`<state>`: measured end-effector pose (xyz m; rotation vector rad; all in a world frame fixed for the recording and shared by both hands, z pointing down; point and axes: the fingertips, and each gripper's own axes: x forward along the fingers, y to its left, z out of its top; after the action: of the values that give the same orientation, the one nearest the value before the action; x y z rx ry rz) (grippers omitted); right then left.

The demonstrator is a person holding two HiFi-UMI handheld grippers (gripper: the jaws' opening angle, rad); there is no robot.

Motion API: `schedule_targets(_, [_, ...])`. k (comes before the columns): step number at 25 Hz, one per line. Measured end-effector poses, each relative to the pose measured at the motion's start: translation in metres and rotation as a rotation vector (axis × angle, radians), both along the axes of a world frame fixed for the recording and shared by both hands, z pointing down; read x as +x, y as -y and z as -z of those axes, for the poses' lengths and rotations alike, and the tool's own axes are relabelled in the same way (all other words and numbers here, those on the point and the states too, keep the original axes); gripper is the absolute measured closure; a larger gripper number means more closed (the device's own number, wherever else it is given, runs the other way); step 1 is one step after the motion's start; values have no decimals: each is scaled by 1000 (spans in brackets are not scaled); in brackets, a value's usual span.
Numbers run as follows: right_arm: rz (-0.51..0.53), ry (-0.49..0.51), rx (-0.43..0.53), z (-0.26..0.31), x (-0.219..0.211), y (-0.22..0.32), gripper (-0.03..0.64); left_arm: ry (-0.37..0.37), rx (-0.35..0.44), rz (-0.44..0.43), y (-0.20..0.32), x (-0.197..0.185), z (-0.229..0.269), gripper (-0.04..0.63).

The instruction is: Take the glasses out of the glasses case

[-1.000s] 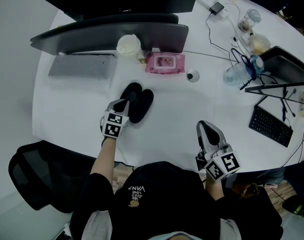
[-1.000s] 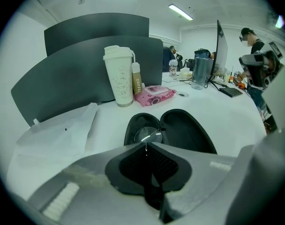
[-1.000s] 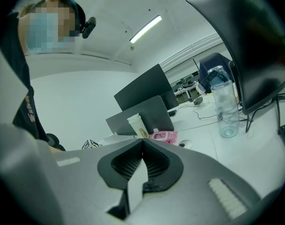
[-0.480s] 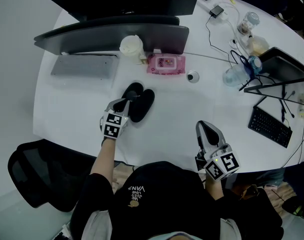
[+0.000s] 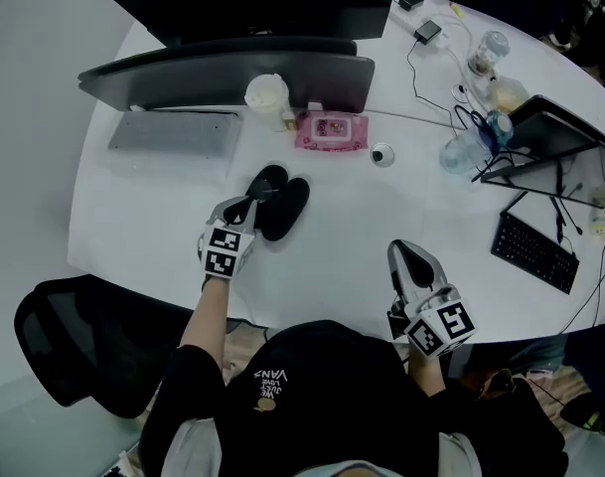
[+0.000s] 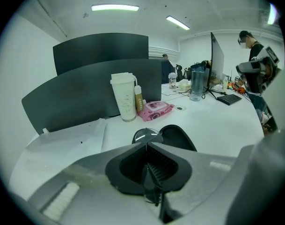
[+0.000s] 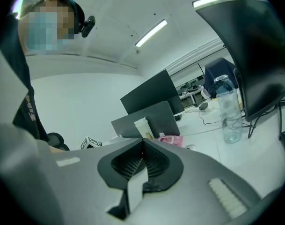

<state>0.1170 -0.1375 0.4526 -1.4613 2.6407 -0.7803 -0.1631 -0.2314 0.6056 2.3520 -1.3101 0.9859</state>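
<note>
Glasses (image 6: 147, 135): one lens shows just past the left gripper (image 6: 146, 146), jaws pressed together on a thin dark frame part, over the open black glasses case (image 5: 285, 205) on the white table (image 5: 342, 229); rest of frame hidden by the jaws; right gripper (image 5: 402, 254) closed, empty, well apart.

White round tabletop (image 5: 352, 237). Open black case (image 5: 282, 207) lies front-left. Behind it are a silver keyboard (image 5: 173, 132), a cup (image 5: 266, 95) and a pink pack (image 5: 331, 129). A small round item (image 5: 382, 154) sits beside the pack (can't tell what). Clear bottle (image 5: 463, 149), black keyboard (image 5: 535, 251) at right.
</note>
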Motion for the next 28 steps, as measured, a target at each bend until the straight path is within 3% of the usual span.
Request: schedule_targets(28, [79, -5, 94, 32, -38, -55, 615, -81, 239, 24, -68, -11, 102, 586])
